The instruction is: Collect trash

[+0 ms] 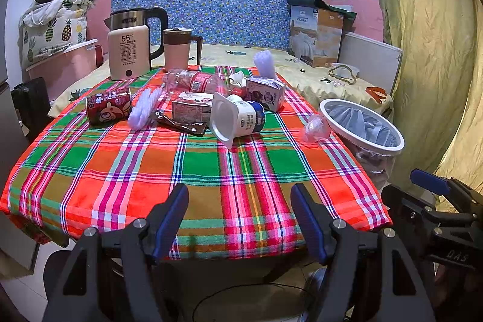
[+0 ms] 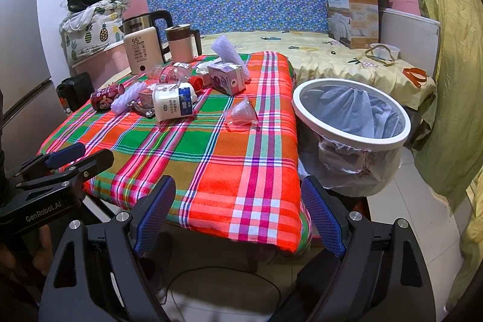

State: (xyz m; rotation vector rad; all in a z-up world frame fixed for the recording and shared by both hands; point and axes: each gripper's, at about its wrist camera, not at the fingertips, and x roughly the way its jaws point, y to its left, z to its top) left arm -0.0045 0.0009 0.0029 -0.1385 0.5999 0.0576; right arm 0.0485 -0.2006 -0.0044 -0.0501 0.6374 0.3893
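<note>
Trash lies on the far half of the plaid table (image 1: 211, 177) (image 2: 235, 165): a white yogurt cup (image 1: 238, 116) (image 2: 173, 103) on its side, a red can (image 1: 108, 106) (image 2: 107, 95), a crushed clear bottle (image 1: 196, 82) (image 2: 172, 73), a purple milk carton (image 1: 265, 92) (image 2: 226, 77), a clear plastic cup (image 1: 315, 129) (image 2: 241, 112), foam netting (image 1: 143, 107) and a foil wrapper (image 1: 181, 122). A white bin with a liner (image 1: 362, 125) (image 2: 351, 122) stands at the table's right. My left gripper (image 1: 240, 219) and right gripper (image 2: 238, 213) are open and empty at the near edge.
A kettle (image 1: 129, 50) (image 2: 142, 50) and a pink mug (image 1: 178, 49) (image 2: 181, 46) stand at the table's far left. A bed (image 2: 332, 59) with a cardboard box (image 2: 353, 17) lies behind. A green curtain (image 2: 446, 50) hangs at right. A fridge (image 2: 21, 65) stands at left.
</note>
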